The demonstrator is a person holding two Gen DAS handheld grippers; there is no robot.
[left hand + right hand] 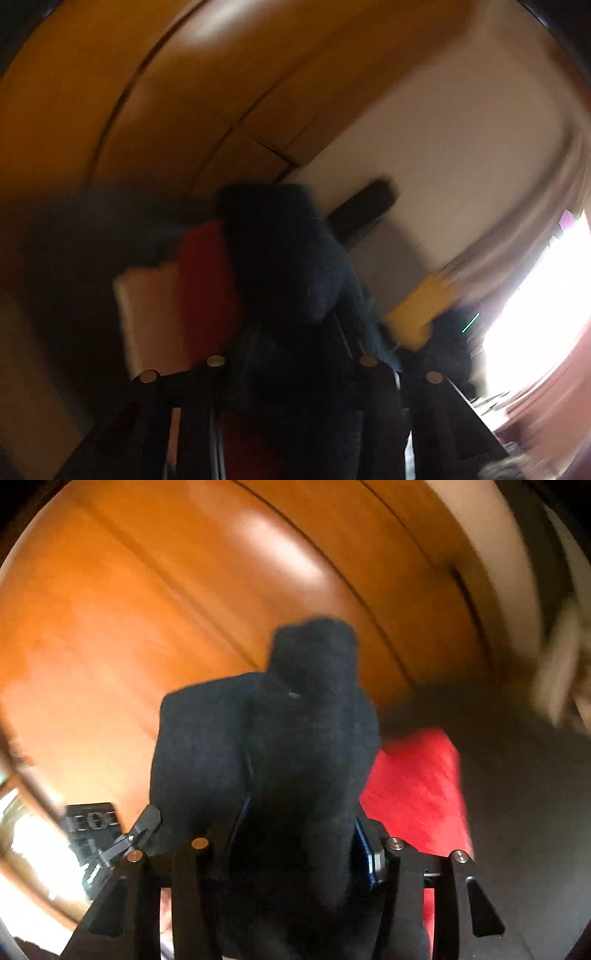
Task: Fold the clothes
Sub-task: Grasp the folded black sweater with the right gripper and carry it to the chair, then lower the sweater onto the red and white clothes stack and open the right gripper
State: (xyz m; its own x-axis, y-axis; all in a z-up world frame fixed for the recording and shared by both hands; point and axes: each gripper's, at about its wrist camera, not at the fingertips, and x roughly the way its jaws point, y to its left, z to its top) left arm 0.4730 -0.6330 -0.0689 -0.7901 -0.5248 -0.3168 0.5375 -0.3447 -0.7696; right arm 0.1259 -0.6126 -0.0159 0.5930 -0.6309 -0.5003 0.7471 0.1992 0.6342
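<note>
Between both sets of jaws bunches the dark garment (295,746), left gripper (295,332) and right gripper (299,812) each clenched on it, a red cloth (417,790) just beside.

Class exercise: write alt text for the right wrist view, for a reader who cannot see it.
A dark fuzzy garment bunches up between the fingers of the right gripper, filling the middle of the blurred picture. Behind it are orange wooden panels, and a red cloth lies to the right.
</note>
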